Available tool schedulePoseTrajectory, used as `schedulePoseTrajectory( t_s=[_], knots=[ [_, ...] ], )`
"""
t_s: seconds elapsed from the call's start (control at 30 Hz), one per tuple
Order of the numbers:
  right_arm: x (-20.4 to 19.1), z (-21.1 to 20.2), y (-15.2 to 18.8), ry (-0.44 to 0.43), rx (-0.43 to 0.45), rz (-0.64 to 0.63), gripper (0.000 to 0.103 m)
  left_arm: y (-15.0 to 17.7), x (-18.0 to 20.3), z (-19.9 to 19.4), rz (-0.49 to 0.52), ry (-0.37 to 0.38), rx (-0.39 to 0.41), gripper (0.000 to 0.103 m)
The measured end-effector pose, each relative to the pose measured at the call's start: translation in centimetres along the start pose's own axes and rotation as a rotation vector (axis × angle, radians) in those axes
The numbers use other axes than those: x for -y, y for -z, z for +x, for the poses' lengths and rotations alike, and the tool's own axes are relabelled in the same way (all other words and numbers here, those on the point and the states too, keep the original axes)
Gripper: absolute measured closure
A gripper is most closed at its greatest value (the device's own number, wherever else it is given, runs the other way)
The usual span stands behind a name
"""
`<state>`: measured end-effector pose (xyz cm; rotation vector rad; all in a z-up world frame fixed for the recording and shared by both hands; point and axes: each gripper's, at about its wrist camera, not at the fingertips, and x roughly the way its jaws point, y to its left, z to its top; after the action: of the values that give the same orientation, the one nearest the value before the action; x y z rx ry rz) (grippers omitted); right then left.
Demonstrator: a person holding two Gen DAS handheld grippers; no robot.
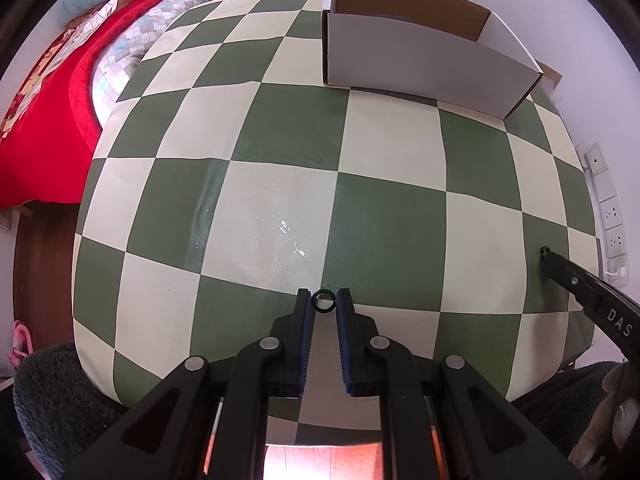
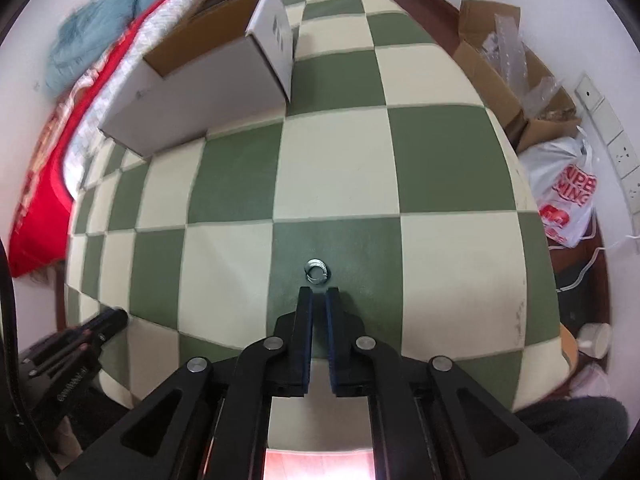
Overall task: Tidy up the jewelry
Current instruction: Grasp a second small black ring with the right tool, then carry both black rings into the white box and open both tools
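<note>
While the left claw [image 1: 324, 300] pinches a small black ring [image 1: 323, 301] between its blue-padded fingertips, holding it upright just over the near part of the worktop [image 1: 392, 232], the right claw [image 2: 319, 294] stands nearly closed with nothing between its pads, a narrow gap showing between them. A silver ring [image 2: 317, 271] lies flat on a green square of the checkered cloth just beyond the right claw's tips, close to them but not gripped; whether the tips touch it I cannot tell. In the left wrist view the right claw reaches in from the right edge of the worktop with a small dark loop at its tip, too small to make out. An open white cardboard box [image 1: 420, 56] with a brown inside stands toward the far edge of the worktop, well apart from both rings, and nothing lies on the cloth between it and the claws. Beyond the left edge a red blanket [image 1: 48, 120] and patterned bedding are heaped. Off the right edge sit brown cartons [image 2: 516, 80] holding clear wrapping, a white plastic bag [image 2: 564, 192] with red lettering, and wall sockets [image 1: 612, 216]. A little wet-looking sheen marks a cream square near the middle.
</note>
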<state>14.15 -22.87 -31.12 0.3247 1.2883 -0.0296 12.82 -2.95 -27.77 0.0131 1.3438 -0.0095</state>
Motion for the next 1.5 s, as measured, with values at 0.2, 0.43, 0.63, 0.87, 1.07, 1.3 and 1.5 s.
schedulePoseTrajectory(
  t_s=[0.2, 0.43, 0.63, 0.87, 1.07, 1.3, 1.5],
  knots=[
    [-1.2, 0.1, -0.5, 0.028, 0.015, -0.041, 0.085, -0.2, -0.3, -0.1, -0.005, 0.006, 0.002, 0.093],
    [-2.6, 0.9, -1.4, 0.107, 0.015, -0.094, 0.084, -0.2, -0.8, -0.2, -0.008, 0.010, 0.003, 0.093],
    [-4.1, 1.2, -0.9, 0.175, 0.026, -0.167, 0.091, -0.3, -1.0, -0.9, -0.008, 0.021, 0.013, 0.093],
    [-2.0, -1.7, -0.7, 0.082, 0.085, -0.053, 0.091, -1.8, -0.8, -3.1, 0.000, 0.050, 0.046, 0.093],
    [-1.0, -5.1, -1.9, 0.000, 0.142, -0.002, 0.091, -5.8, -0.1, -6.0, -0.005, 0.112, 0.093, 0.093],
    [-3.0, -8.5, -7.3, -0.105, 0.212, -0.010, 0.091, -15.5, 1.0, -7.3, 0.003, 0.177, 0.131, 0.093],
    [-5.1, -7.4, -15.4, -0.169, 0.212, -0.022, 0.091, -23.3, 1.2, -3.8, -0.010, 0.205, 0.059, 0.093]
  ],
)
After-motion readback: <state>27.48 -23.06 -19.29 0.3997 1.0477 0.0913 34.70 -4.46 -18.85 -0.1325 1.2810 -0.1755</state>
